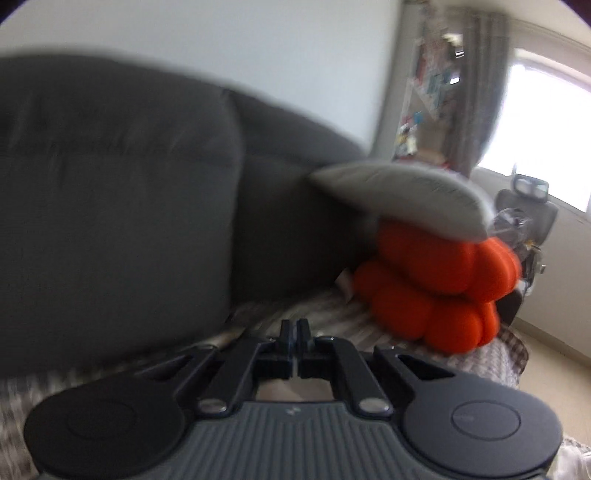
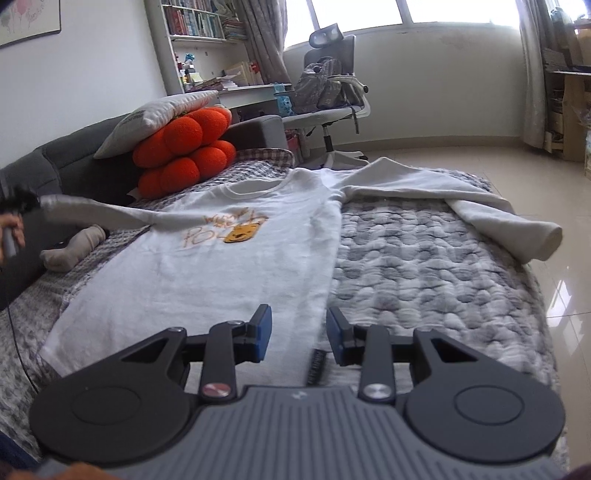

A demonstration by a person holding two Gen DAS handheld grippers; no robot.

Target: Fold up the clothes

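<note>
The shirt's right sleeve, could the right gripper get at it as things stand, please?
Probably yes: the right gripper is open and holds nothing, and the sleeve lies on top of the blanket with nothing covering it or between them.

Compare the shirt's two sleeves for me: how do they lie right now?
The left sleeve is lifted and stretched toward the sofa, its cuff at the left tool. The right sleeve lies slack on the quilt, bent, its cuff overhanging the edge. Both are long and white.

I see a dark grey fabric sofa against the white wall, bright windows, glossy beige tile floor, grey office chair.
</note>
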